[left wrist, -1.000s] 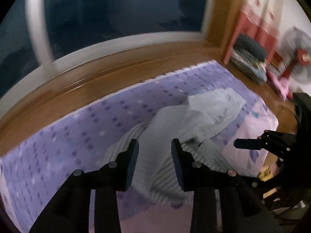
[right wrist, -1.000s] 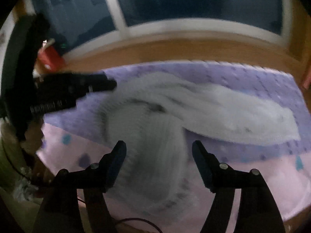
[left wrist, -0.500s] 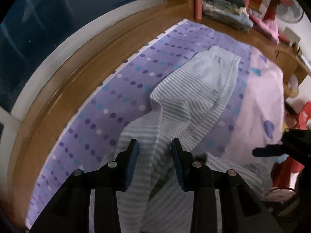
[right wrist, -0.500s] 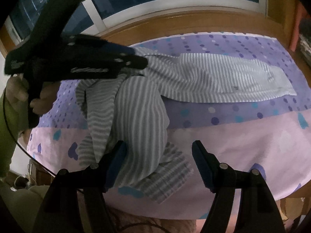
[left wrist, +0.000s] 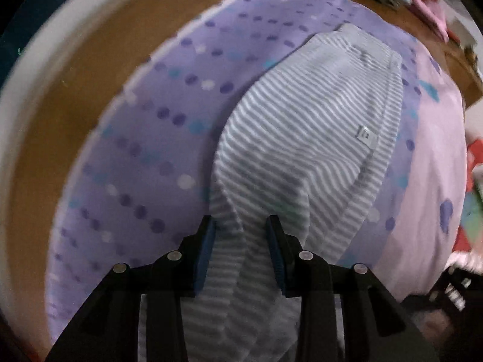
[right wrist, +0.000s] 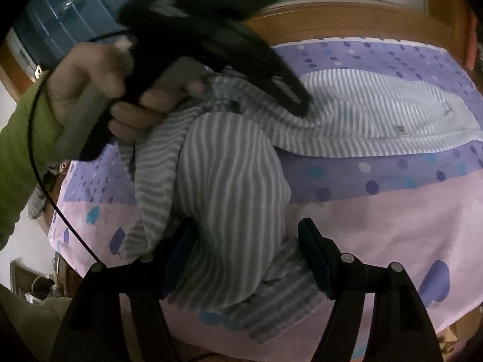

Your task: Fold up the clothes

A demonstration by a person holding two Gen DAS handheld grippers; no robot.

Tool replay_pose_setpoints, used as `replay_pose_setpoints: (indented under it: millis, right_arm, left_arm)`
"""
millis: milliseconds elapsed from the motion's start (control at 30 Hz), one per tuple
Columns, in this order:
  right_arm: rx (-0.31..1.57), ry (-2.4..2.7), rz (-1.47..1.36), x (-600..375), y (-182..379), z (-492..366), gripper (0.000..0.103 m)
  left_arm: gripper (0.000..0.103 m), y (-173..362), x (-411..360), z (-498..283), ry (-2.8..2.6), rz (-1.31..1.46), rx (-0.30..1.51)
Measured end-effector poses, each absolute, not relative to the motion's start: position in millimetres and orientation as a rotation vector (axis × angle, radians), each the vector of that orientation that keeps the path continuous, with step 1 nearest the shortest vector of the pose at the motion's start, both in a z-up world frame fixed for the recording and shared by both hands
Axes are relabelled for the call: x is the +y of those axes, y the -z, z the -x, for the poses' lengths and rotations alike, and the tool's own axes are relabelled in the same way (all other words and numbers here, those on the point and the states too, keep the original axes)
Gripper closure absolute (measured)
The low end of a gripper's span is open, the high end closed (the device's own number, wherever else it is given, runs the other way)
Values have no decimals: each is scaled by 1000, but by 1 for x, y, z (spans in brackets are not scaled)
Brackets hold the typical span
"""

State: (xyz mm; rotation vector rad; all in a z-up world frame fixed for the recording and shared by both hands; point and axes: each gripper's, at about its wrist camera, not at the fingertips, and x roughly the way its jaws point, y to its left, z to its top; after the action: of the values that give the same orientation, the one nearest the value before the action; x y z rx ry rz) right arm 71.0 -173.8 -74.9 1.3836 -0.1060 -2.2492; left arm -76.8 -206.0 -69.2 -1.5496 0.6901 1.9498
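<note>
One striped garment (right wrist: 229,181) sprawls unfolded across bed (right wrist: 392,226), bunched at near edge. Judged step: approach to grasp. Right gripper (right wrist: 244,253), jaws wide, straddles bunch; left gripper (left wrist: 240,235), jaws part-open, straddles twisted ridge. Next: close, lift, spread flat.

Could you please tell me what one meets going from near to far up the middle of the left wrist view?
Black left gripper → grey-and-white striped garment → purple dotted bedsheet

soft striped knit garment (left wrist: 305,150), matt dotted cotton sheet (left wrist: 145,150), smooth varnished wood ledge (left wrist: 60,90)
</note>
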Motion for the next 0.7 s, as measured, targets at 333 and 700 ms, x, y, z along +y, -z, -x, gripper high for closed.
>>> replay_pose_setpoints:
  millis: [333,700]
  right_arm:
    - [22,2333,-1227,-185,51,-89,84]
    - [-149,2394,-1190,-137,23,-78,86]
  left_arm:
    - [97,17,-264,79,-2222,1458,346]
    - [89,-7,-320,53,-2200,1421,249]
